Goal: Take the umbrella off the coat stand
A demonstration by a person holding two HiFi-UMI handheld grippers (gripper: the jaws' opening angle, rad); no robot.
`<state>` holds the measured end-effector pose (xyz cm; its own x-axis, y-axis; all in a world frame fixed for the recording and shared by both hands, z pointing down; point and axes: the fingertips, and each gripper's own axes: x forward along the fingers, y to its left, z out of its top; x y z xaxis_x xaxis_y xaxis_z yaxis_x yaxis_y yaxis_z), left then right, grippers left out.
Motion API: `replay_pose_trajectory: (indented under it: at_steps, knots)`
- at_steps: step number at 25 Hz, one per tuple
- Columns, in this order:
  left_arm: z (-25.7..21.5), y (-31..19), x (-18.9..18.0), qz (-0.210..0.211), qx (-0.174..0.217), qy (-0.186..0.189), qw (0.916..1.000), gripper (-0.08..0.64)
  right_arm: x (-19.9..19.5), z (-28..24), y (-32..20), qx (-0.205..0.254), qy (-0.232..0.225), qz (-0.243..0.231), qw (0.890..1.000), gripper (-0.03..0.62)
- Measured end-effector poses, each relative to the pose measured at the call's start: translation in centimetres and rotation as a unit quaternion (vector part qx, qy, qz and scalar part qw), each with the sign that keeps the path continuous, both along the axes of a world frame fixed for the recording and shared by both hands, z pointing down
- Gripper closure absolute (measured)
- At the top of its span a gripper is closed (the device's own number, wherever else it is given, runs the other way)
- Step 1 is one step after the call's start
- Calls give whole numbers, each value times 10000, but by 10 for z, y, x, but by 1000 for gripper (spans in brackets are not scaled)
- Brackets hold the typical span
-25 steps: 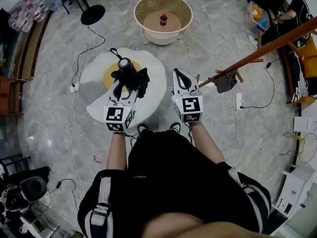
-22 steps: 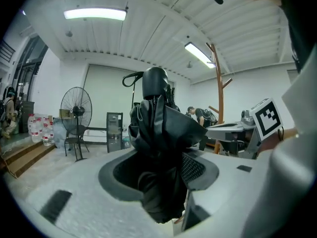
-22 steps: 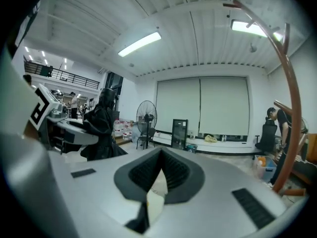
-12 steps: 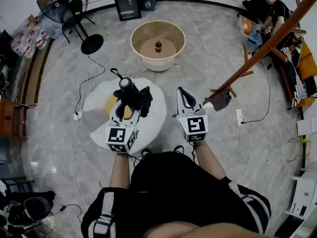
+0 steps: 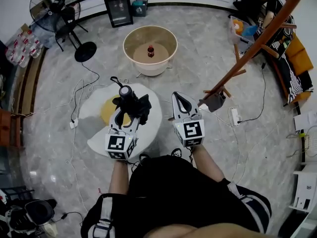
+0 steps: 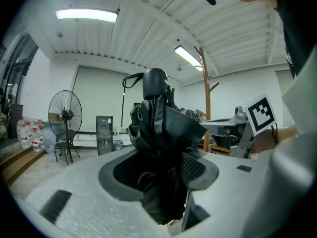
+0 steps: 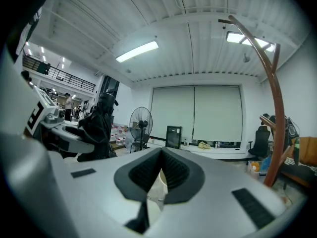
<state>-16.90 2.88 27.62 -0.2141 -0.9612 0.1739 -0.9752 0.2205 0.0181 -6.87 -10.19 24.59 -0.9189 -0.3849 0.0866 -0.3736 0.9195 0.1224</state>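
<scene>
The folded black umbrella (image 5: 140,104) stands upright in my left gripper (image 5: 126,103), which is shut on its bunched fabric; its round handle points up. In the left gripper view the umbrella (image 6: 161,143) fills the gap between the jaws of the left gripper (image 6: 161,180). The brown wooden coat stand (image 5: 257,41) leans across the upper right, apart from the umbrella. My right gripper (image 5: 178,97) is level beside the left, shut and empty. The right gripper view shows the right gripper (image 7: 161,175) with its pads meeting at the tip, and the coat stand (image 7: 275,108) to the right.
An egg-shaped rug (image 5: 148,128) lies under the grippers. Beyond it stands a round tub (image 5: 133,38) with a small red bottle (image 5: 150,50). A fan (image 5: 54,6), a black cabinet (image 5: 118,4), floor cables, a power strip (image 5: 233,115) and a seated person (image 5: 267,4) surround the area.
Both grippers have risen a little together, the umbrella still held in the left. The head view now takes in more of the far room.
</scene>
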Motion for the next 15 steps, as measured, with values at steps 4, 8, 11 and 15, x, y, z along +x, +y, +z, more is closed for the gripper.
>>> replay_pose_trajectory:
  at_steps: [4, 8, 11, 15]
  knots:
    - [2, -3, 4, 82, -33, -7, 10000, 344, 4, 0, 1, 73, 66, 44, 9999, 588]
    - [1, -11, 9, 168, 1, 9, 9999, 344, 12, -4, -3, 132, 73, 126, 9998, 588]
    - [2, -19, 16, 240, 28, 67, 9997, 344, 20, -5, -9, 111, 46, 179, 9998, 588]
    - [4, -23, 24, 311, -13, 77, 9995, 344, 27, -3, -12, 65, 36, 216, 9997, 588]
